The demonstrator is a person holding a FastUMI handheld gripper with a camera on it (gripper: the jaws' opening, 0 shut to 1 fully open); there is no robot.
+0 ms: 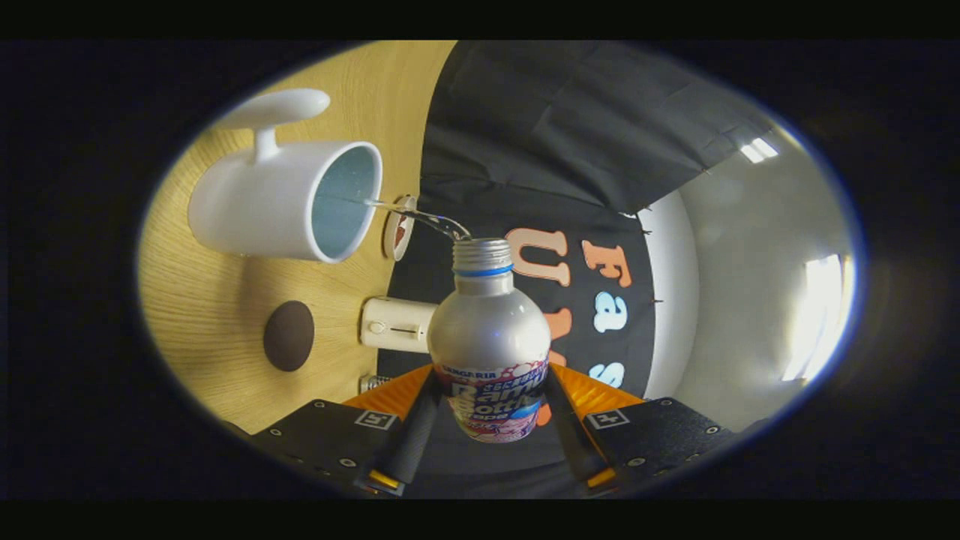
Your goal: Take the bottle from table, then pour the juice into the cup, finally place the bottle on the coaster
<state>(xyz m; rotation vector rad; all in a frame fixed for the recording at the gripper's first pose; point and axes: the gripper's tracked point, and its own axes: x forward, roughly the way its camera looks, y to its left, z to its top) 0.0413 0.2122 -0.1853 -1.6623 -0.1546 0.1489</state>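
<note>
My gripper [491, 409] is shut on a silver bottle [489, 330] with a printed label and a threaded open neck; both fingers press its sides. I am rolled sideways, so the wooden table [202, 315] stands like a wall beside the bottle. A thin clear stream [420, 216] runs from the bottle's mouth into the white mug [281, 199], whose pale inside faces the bottle. The mug's handle [274, 112] sticks out on its far side. A dark round coaster [289, 335] lies flat on the table, on the fingers' side of the mug.
A small white box [396, 324] with a switch sits at the table's back edge near the coaster. A small round white and red object [400, 227] lies by the mug's rim. The black cloth wall [540, 150] and a pale ceiling [750, 300] lie beyond the bottle.
</note>
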